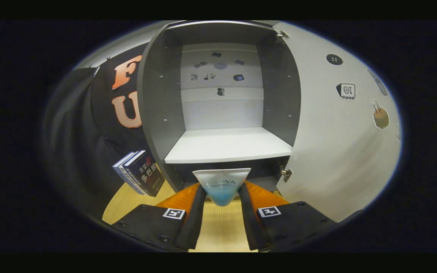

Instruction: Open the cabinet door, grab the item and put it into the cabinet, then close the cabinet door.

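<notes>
The tongs [221,197] are gripping a white and blue tube [221,185], its flat crimped end flaring wide above the 2 fingers [195,216] and its blue part pinched between them. Both fingers are pressing on the tube from either side. The tube is hanging over the bench [218,227], a pale wood surface, just in front of the cabinet [154,106]. The cabinet door [336,151] is standing fully open, swung out to the right, its white inner face carrying a few small stickers. 2 hinges are showing on the door edge, 1 near the top and 1 [286,173] low down beside the shelf. Inside, a white shelf [228,146] is sitting bare, slightly above and beyond the tube's flat end. The cabinet's side walls are dark grey and the back panel [221,76] is white with several small dark marks; these are too small to identify, possibly stickers or fittings. To the left of the cabinet, 2 books [140,172] are leaning upright on the bench against the cabinet's outer wall, with the black cloth wall [78,125] behind them.
</notes>
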